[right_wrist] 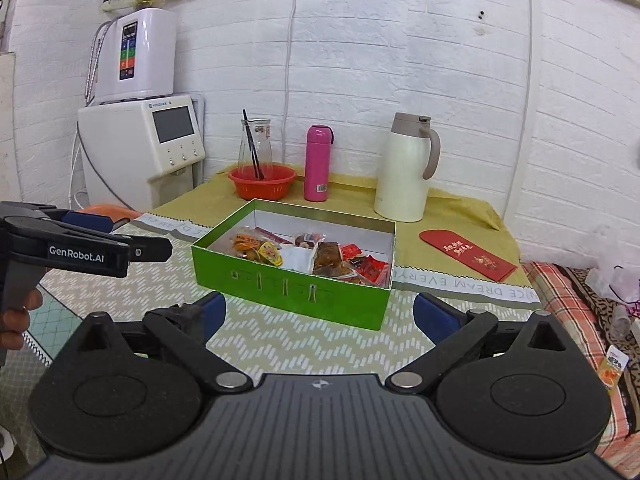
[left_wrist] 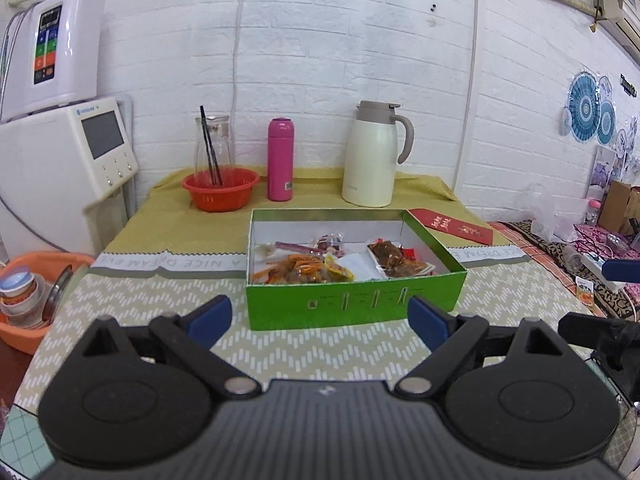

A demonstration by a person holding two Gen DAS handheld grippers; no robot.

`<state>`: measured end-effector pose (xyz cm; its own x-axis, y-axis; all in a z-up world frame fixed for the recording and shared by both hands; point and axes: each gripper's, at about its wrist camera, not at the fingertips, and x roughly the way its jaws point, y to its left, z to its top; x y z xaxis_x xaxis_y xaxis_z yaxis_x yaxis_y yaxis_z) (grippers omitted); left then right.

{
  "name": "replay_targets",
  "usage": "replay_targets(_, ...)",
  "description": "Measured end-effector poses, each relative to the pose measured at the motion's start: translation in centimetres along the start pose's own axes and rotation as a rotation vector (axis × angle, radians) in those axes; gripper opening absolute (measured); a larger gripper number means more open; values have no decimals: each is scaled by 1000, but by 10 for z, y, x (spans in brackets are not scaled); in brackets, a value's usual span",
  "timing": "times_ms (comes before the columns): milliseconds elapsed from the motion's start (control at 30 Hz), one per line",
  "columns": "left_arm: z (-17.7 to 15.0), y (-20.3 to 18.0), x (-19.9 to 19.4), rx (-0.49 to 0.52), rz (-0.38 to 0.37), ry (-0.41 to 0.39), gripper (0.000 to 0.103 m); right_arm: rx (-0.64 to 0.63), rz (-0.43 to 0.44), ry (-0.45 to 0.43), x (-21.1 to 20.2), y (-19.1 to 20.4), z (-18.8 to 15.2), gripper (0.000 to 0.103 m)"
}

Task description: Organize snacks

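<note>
A green box stands open on the patterned tablecloth, holding several wrapped snacks. One small orange snack packet lies off to the right on the bedding. My left gripper hovers in front of the box, open, nothing between its blue pads. My right gripper is open too, empty, a little short of the box's front wall. The left gripper also shows from the side at the left edge of the right wrist view, held by a hand.
Behind the box stand a cream thermos jug, a pink bottle and a red basket with a glass carafe. A red envelope lies right of the box. White water machines stand left.
</note>
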<state>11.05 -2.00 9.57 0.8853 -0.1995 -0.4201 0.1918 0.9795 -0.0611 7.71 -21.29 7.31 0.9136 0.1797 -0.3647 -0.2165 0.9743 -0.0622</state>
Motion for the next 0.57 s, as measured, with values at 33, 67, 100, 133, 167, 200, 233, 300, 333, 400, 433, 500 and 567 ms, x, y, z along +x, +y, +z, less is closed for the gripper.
replay_targets(33,-4,-1,-4,8,11,-3,90,-12,-7,-4,-4,3,-4,103)
replay_targets(67,-8,-2,-5,16,21,-2,90,-18,-19,-6,-6,5,-7,103)
replay_targets(100,-13,-3,-8,18,25,2,90,-21,-30,-5,-7,6,-11,103)
replay_targets(133,-17,-3,-9,15,24,10,90,-24,-36,-2,-8,7,-16,103)
replay_targets(167,-21,-3,-9,10,22,21,90,-23,-38,3,-7,7,-20,103)
replay_targets(200,-24,-3,-8,8,21,32,90,-18,-40,9,-5,7,-25,103)
replay_targets(233,-29,-4,-6,14,24,46,90,-12,-42,17,-4,7,-30,103)
replay_targets(300,-35,-5,-4,24,32,63,90,-7,-57,30,1,8,-37,103)
replay_targets(333,-38,-6,-2,29,31,71,90,-7,-64,34,1,9,-40,103)
replay_targets(400,-41,-7,0,37,24,81,90,-5,-69,42,5,9,-44,103)
replay_targets(433,-42,-8,0,40,20,81,90,2,-70,47,6,9,-45,103)
replay_targets(500,-43,-9,0,48,16,83,90,16,-65,55,9,8,-47,103)
replay_targets(567,-43,-9,0,47,15,82,90,23,-64,55,10,8,-47,103)
